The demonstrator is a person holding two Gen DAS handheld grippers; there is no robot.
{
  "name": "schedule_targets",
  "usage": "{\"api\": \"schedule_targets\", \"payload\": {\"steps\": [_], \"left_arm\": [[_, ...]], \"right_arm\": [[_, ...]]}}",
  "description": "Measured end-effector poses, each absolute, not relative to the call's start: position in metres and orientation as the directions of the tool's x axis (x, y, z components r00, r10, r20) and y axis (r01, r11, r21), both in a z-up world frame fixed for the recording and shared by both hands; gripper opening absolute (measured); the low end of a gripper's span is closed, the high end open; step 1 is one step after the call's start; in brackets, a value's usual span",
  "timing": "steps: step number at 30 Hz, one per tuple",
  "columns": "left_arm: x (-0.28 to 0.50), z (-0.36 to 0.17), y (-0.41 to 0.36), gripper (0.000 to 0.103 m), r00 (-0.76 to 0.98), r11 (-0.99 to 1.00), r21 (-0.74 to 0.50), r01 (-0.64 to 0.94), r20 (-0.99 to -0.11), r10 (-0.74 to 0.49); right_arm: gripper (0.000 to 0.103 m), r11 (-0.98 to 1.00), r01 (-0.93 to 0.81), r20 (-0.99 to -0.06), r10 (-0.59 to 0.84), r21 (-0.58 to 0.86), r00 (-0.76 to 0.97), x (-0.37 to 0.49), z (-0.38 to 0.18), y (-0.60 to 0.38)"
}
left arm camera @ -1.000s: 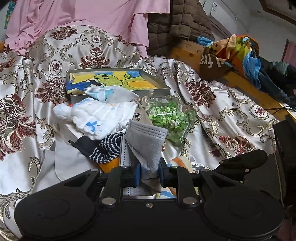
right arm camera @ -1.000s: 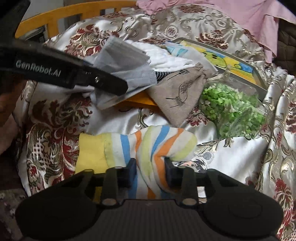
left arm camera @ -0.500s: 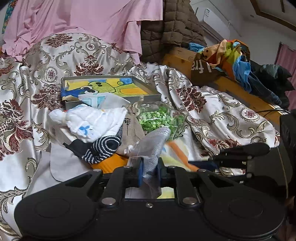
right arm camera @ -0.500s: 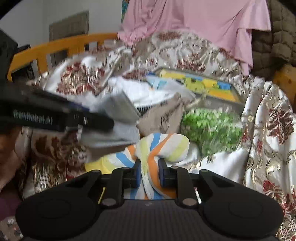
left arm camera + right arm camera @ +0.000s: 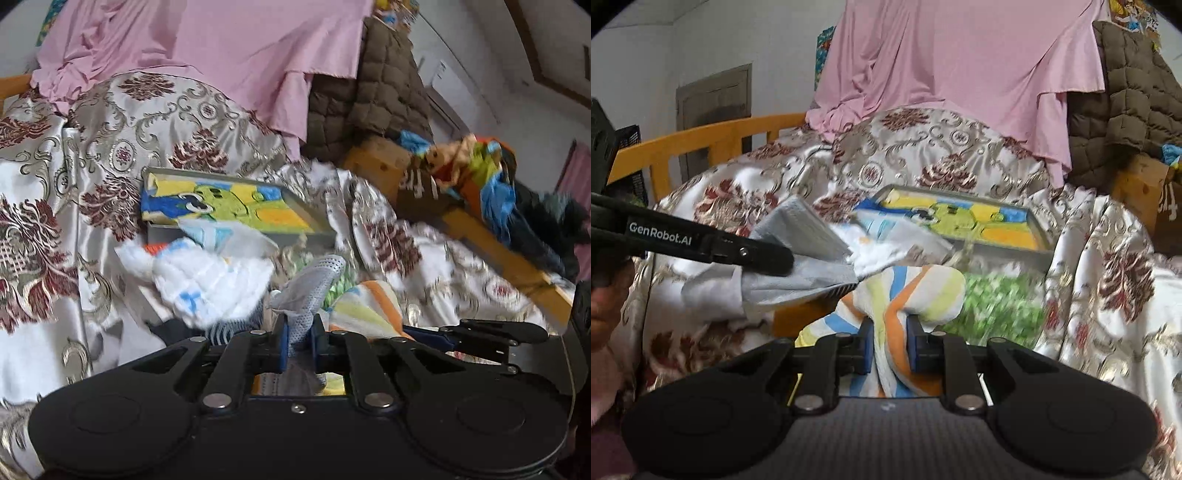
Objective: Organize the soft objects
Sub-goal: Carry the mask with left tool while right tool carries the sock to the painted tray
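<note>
My left gripper (image 5: 297, 343) is shut on a grey face mask (image 5: 314, 284), which stands up crumpled between the blue pads. In the right wrist view the same left gripper (image 5: 775, 258) comes in from the left with the mask (image 5: 805, 254) hanging from its tip. The right gripper (image 5: 890, 343) is shut on a striped sock (image 5: 908, 291), white with orange, blue and yellow bands, bunched up and lifted off the bedspread. In the left wrist view the sock (image 5: 365, 306) shows just right of the mask, with the right gripper (image 5: 480, 332) beside it.
A white knitted cloth (image 5: 207, 280) and a dark dotted sock (image 5: 229, 325) lie on the patterned bedspread (image 5: 44, 229). Behind them is a grey tray (image 5: 162, 232) lined with a cartoon towel. A green-filled bag (image 5: 993, 306), a pink sheet (image 5: 960, 74), a brown quilt (image 5: 376, 92) and the wooden bed frame (image 5: 701, 140) surround them.
The right gripper closed on the striped sock and raised it off the bedspread. The left gripper squeezed the mask tighter and also rose, so both views now look higher up the bed.
</note>
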State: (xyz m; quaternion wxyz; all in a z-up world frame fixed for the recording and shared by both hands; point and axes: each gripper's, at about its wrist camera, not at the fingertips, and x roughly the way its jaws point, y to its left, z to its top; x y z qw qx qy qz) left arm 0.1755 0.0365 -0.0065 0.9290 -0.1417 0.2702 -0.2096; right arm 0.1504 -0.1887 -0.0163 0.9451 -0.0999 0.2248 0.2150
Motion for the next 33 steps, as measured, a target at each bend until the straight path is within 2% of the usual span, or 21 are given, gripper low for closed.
{"api": "schedule_targets", "payload": {"steps": [6, 13, 17, 21, 26, 33], "left_arm": [[0.215, 0.017, 0.055, 0.011, 0.800, 0.854, -0.426, 0.297, -0.378, -0.467], [0.304, 0.037, 0.070, 0.011, 0.854, 0.886, -0.377, 0.271, -0.330, -0.402], [0.369, 0.033, 0.079, 0.011, 0.876, 0.906, -0.357, 0.229, -0.330, -0.352], [0.427, 0.019, 0.088, 0.011, 0.881, 0.911, -0.369, 0.181, -0.352, -0.318], [0.482, -0.008, 0.090, 0.011, 0.850, 0.915, -0.374, 0.152, -0.422, -0.314], [0.516, -0.044, 0.086, 0.012, 0.783, 0.918, -0.376, 0.122, -0.533, -0.322]], "right_arm": [[0.019, 0.884, -0.447, -0.422, 0.356, -0.136, 0.833, 0.190, 0.029, -0.180], [0.020, 0.887, -0.424, -0.399, 0.326, -0.184, 0.857, 0.281, 0.053, -0.157], [0.020, 0.909, -0.396, -0.402, 0.316, -0.133, 0.860, 0.348, 0.053, -0.147], [0.020, 0.932, -0.357, -0.430, 0.298, -0.062, 0.852, 0.416, 0.043, -0.141], [0.020, 0.952, -0.307, -0.514, 0.271, 0.016, 0.814, 0.487, 0.014, -0.139], [0.021, 0.967, -0.255, -0.629, 0.217, 0.030, 0.747, 0.532, -0.023, -0.138]]}}
